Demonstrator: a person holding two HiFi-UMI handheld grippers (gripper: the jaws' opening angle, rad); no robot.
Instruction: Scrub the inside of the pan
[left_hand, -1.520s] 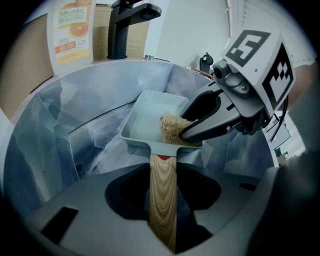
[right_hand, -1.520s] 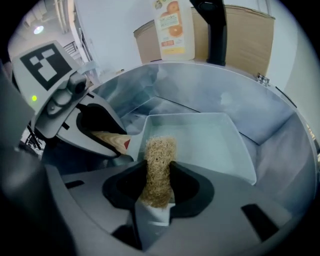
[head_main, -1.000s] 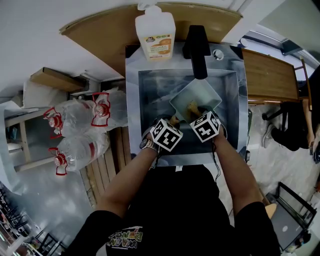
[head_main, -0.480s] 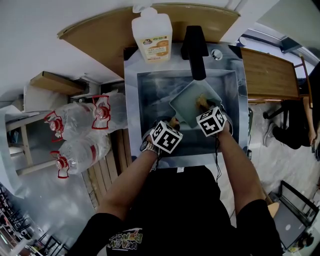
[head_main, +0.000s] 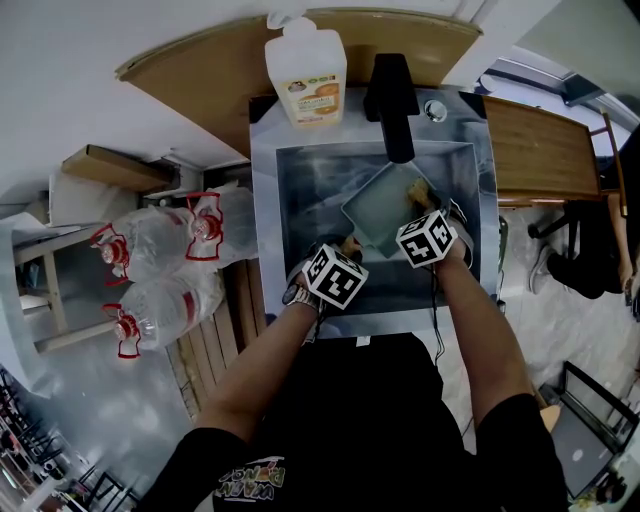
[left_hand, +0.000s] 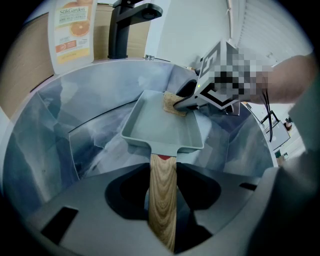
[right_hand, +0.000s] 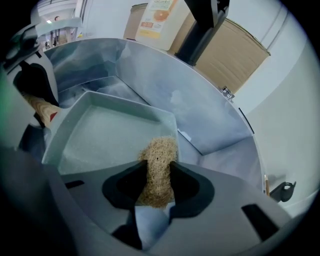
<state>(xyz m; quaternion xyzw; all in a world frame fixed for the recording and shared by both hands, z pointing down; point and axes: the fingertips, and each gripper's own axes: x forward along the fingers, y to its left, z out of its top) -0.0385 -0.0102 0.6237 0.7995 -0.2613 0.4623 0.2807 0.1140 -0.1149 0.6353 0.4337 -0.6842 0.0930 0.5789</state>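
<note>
Left gripper (left_hand: 162, 172) clamps the wooden handle (left_hand: 163, 205) of the pale green square pan (left_hand: 157, 120). Right gripper (right_hand: 158, 189) pinches a tan fibrous scrubber (right_hand: 160, 152) against the pan's far corner. Beyond both, an orange-labelled soap bottle (left_hand: 72, 30) reads "Garden".

Sink (head_main: 264, 230): steel basin, the landmark for the rest.
Faucet (head_main: 391, 100): black, at the sink's far rim.
Soap bottle (head_main: 306, 68): white with an orange label, behind the sink, left of the faucet.
Water bottles (head_main: 155, 235): two, clear with red caps, left of the sink.
Wooden table (head_main: 540, 150): right of the sink.
</note>
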